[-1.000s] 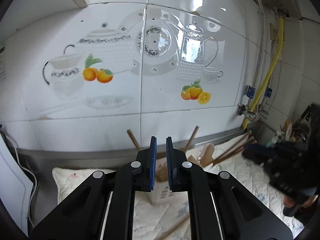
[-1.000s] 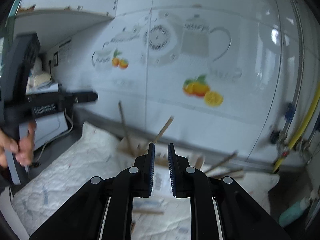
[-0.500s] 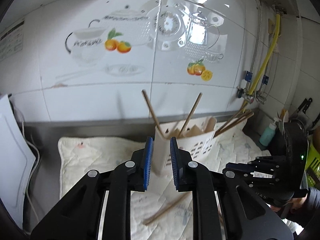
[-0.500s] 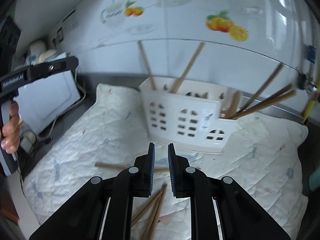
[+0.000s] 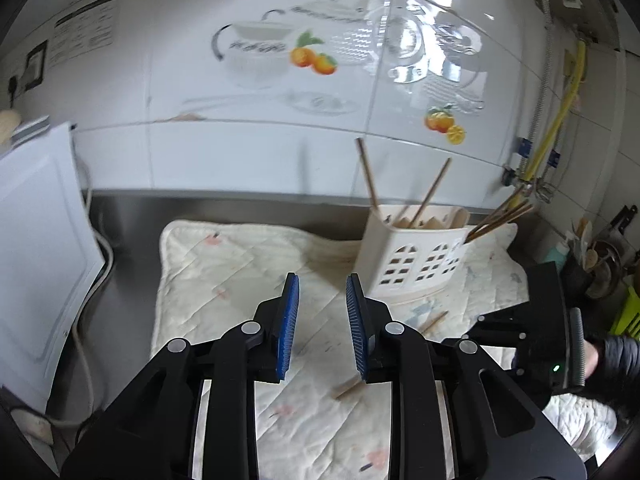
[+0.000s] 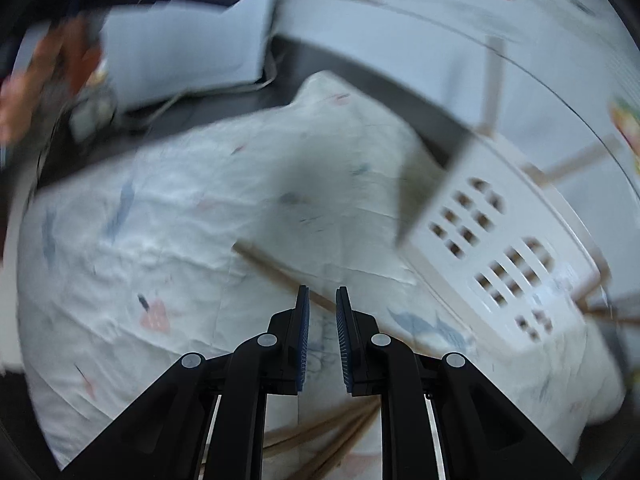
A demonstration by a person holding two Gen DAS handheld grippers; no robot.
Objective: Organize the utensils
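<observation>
Blue ribbed pads line both claws, and neither has hold of anything. The left gripper (image 5: 322, 294) hangs over a quilted white mat (image 5: 208, 264) with its jaws spread well apart, nothing between them. Ahead of it and to its right stands a cream plastic utensil caddy (image 5: 412, 260) with arched cut-out holes, resting on the mat near the tiled wall (image 5: 260, 148); a few wooden chopsticks (image 5: 367, 174) lean upright out of it. One loose chopstick (image 5: 347, 390) lies on the mat just under the left claw's right finger, and another short length shows further right, near the caddy's base. The right gripper (image 6: 319, 294) is held low over the same mat, its jaws parted only a little. A loose wooden chopstick (image 6: 276, 270) lies slantwise on the cloth, its near end running in beneath the gap between those jaws; whether the claw touches it I cannot tell, as the view is blurred. More chopsticks (image 6: 340, 430) lie beneath that claw, and the caddy sits ahead to its right.
</observation>
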